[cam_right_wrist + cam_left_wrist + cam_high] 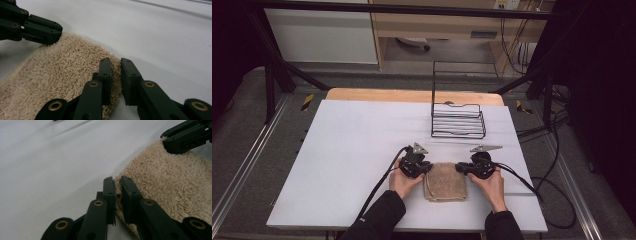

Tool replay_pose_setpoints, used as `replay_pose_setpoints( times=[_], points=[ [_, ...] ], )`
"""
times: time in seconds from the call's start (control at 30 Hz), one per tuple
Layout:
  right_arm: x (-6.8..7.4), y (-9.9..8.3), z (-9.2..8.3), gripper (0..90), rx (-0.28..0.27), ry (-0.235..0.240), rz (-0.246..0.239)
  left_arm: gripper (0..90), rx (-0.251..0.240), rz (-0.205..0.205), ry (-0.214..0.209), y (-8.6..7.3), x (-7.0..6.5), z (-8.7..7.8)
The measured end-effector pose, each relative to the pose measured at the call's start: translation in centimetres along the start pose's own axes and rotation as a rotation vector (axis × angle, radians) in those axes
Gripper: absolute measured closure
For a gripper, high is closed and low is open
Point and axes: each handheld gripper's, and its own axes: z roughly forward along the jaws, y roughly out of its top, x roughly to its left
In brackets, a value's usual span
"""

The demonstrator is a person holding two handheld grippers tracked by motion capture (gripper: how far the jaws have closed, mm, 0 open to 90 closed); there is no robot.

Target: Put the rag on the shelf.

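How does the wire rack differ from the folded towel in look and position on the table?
The wire rack is black, open metal with a tall back; the towel is beige, soft and flat. The rack stands untouched at the far side; the towel lies near the person, pinched by the left claw and right claw. Both rest on the white table.

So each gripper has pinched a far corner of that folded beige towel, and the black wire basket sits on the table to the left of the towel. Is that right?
Not quite. The wire basket stands beyond the towel, toward the table's far right, as the high view shows. The rest holds: the left gripper and the right gripper are each shut on a far corner of the towel.
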Motion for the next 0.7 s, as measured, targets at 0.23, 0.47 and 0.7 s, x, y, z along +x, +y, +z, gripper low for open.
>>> replay_pose_setpoints(
  times=[0.23,0.47,0.7],
  points=[
    [0.0,0.0,-0.1,84.2,0.001,0.008,0.013,83.0,-0.001,-0.020,-0.013,0.0,0.2,-0.1],
    [0.1,0.1,-0.3,85.2,-0.010,0.012,0.013,84.4,-0.004,-0.035,-0.028,0.1,0.4,-0.3],
    [0.3,0.1,-1.3,85.3,-0.052,0.021,0.002,84.9,-0.050,-0.034,-0.048,0.3,0.3,-1.3]
  ],
)
